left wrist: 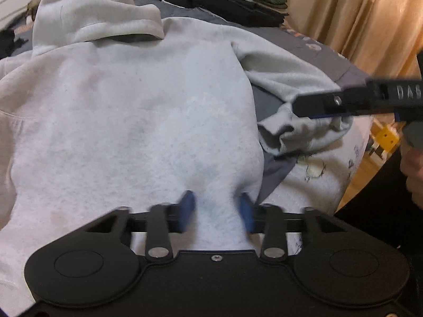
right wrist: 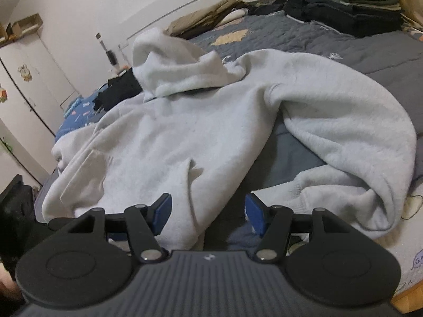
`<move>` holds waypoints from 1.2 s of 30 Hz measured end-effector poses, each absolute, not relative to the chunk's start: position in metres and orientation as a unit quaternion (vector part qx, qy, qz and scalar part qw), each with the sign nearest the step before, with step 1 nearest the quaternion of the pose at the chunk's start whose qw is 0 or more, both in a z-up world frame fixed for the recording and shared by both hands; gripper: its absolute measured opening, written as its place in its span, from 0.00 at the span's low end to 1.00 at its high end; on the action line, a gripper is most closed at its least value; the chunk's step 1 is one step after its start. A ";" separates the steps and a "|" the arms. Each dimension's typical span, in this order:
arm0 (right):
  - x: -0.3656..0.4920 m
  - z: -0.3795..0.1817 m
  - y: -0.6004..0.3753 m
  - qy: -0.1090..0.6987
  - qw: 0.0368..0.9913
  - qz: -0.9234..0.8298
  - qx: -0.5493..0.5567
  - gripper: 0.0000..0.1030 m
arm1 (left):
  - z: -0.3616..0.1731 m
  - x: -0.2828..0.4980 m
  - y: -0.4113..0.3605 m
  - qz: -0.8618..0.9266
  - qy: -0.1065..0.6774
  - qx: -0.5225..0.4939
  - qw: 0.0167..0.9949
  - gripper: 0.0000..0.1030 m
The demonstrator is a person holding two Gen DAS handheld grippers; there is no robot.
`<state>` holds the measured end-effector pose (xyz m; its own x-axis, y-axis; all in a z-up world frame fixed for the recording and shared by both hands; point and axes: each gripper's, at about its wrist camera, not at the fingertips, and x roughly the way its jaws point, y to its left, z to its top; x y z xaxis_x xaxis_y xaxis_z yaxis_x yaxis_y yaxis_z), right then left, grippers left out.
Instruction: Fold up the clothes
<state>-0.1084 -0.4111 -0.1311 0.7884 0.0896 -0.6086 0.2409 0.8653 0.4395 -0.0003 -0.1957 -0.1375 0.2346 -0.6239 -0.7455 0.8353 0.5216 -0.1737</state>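
The left gripper [left wrist: 216,210], black with blue pads, is pinching a raised fold at the near hem of the pale grey fleece hooded sweatshirt [left wrist: 132,111], the cloth bunched up between its two pads. The right gripper [right wrist: 208,212] stands spread, its blue pads apart over the sweatshirt's near edge without pressing on it; in the left wrist view it reaches in beside the crumpled sleeve cuff [left wrist: 290,132]. The sweatshirt lies flat, hood away, on the grey quilted bedspread [right wrist: 343,42]. A stack of dark folded clothes [right wrist: 349,8] sits at the far corner, near the beige curtain [left wrist: 357,13].
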 end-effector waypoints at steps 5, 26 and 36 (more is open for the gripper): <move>-0.112 -0.126 -0.424 0.303 0.912 -0.075 0.266 0.60 | -0.109 0.022 -0.169 -0.426 0.355 0.051 0.831 0.08; -0.076 -0.159 -0.369 0.407 0.902 0.019 0.143 0.61 | -0.126 0.055 -0.160 -0.324 0.417 0.027 0.849 0.24; -0.054 -0.183 -0.351 0.425 0.893 0.039 0.144 0.57 | -0.127 0.054 -0.161 -0.324 0.414 0.028 0.850 0.24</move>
